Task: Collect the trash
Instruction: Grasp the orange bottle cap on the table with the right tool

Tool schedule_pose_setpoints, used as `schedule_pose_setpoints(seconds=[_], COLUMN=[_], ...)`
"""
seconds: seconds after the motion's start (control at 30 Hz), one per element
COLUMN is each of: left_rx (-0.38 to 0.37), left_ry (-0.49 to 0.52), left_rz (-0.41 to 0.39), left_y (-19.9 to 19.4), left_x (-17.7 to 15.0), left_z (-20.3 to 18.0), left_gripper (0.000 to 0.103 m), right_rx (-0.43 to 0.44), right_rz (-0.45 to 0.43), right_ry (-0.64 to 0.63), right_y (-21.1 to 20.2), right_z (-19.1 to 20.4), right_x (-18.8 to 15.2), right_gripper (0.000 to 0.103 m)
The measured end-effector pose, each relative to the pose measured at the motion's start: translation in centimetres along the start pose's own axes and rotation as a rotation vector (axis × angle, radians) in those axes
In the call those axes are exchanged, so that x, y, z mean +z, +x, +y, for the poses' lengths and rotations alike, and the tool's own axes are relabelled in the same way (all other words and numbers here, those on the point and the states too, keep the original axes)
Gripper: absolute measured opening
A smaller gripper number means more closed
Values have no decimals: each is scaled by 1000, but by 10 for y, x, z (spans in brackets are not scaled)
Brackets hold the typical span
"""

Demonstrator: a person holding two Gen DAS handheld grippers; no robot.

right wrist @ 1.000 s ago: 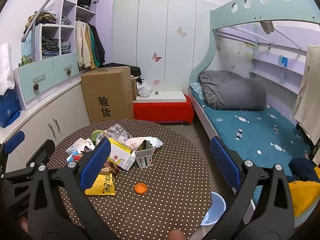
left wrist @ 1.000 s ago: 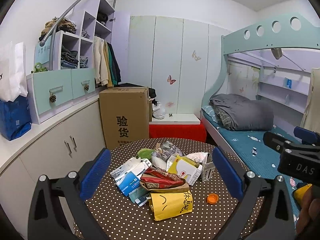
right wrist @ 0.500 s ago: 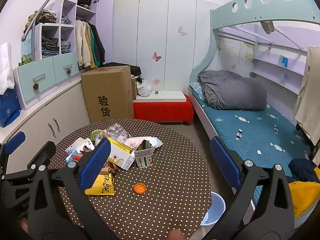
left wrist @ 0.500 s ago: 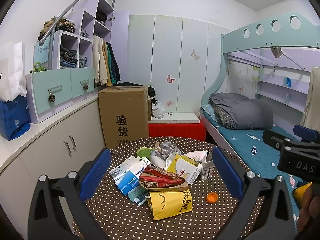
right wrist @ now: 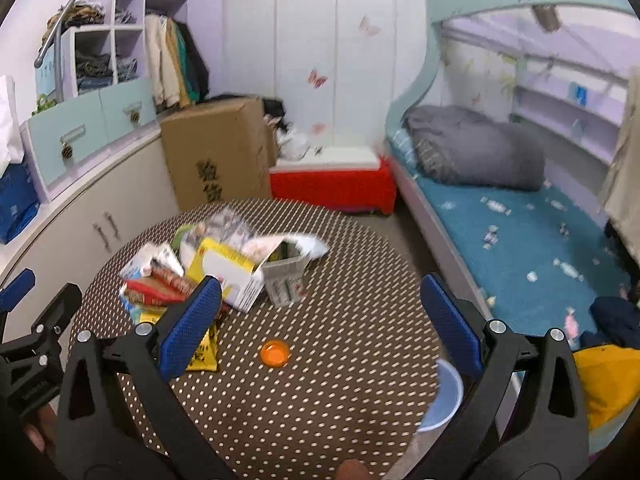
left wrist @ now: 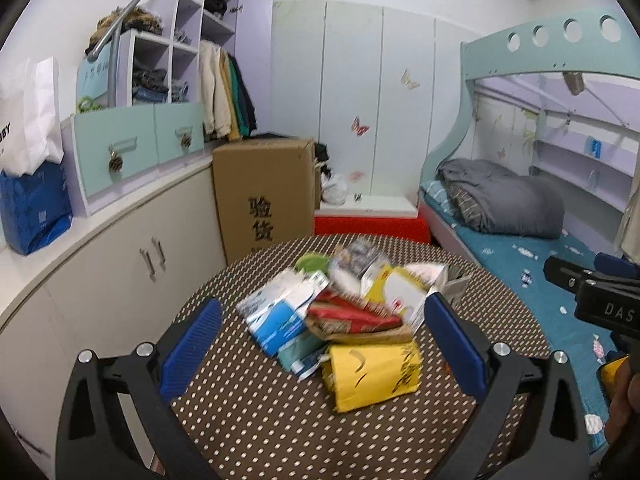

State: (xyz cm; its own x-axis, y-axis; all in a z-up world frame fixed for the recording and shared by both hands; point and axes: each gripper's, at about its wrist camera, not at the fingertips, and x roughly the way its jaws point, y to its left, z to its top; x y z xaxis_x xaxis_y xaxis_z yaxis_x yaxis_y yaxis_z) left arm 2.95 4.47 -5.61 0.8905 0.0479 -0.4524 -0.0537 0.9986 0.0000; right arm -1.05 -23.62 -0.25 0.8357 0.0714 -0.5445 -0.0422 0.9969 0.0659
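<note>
One orange cap (right wrist: 275,353), one yellow bag (left wrist: 370,376) (crumpled), one cardboard box (left wrist: 262,192).

A child's bedroom in a home.

A pale-green bunk bed (left wrist: 532,52) with a grey duvet (left wrist: 504,204) on a teal sheet fills one side; butterfly stickers (left wrist: 359,126) dot the white wardrobe doors (left wrist: 352,92). Lilac cubby shelves (left wrist: 176,56) hold folded clothes, jackets (left wrist: 224,92) hang beside them, and a cardboard box (left wrist: 262,192) stands near a round polka-dot table (right wrist: 320,360).
</note>
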Motion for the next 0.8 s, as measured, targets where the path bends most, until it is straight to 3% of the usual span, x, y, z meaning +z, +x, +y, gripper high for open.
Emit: schedule_pose_setpoints(seconds=[0.17,0.43,0.5,0.6,0.67,0.73,0.8], left_rx=[33,19,3,-23,-44,-59,-64], left_ry=[-15,-43,-42,-35,-32,-26,-20], left_rz=[73,147,160,183,200,210,214], left_y=[15,35,39,47,52,58,61], left_x=[-17,-34,-36,-37,-38,-38,-39], left_z=[19,32,29,19,11,2,-7], left_gripper=[99,99,99,99,99,99,99], right_rx=[87,54,64,69,81,91,111], right_rz=[115,285,306,331,330,313,310], right_ry=[-20,-89,-95,-111,-118,-133,-125], right_y=[39,102,110,120,124,123,122], right_z=[16,27,28,30,30,31,28], right_x=[-20,-56,-62,-70,-74,-75,-76], right_gripper=[97,96,87,65,43,30,30])
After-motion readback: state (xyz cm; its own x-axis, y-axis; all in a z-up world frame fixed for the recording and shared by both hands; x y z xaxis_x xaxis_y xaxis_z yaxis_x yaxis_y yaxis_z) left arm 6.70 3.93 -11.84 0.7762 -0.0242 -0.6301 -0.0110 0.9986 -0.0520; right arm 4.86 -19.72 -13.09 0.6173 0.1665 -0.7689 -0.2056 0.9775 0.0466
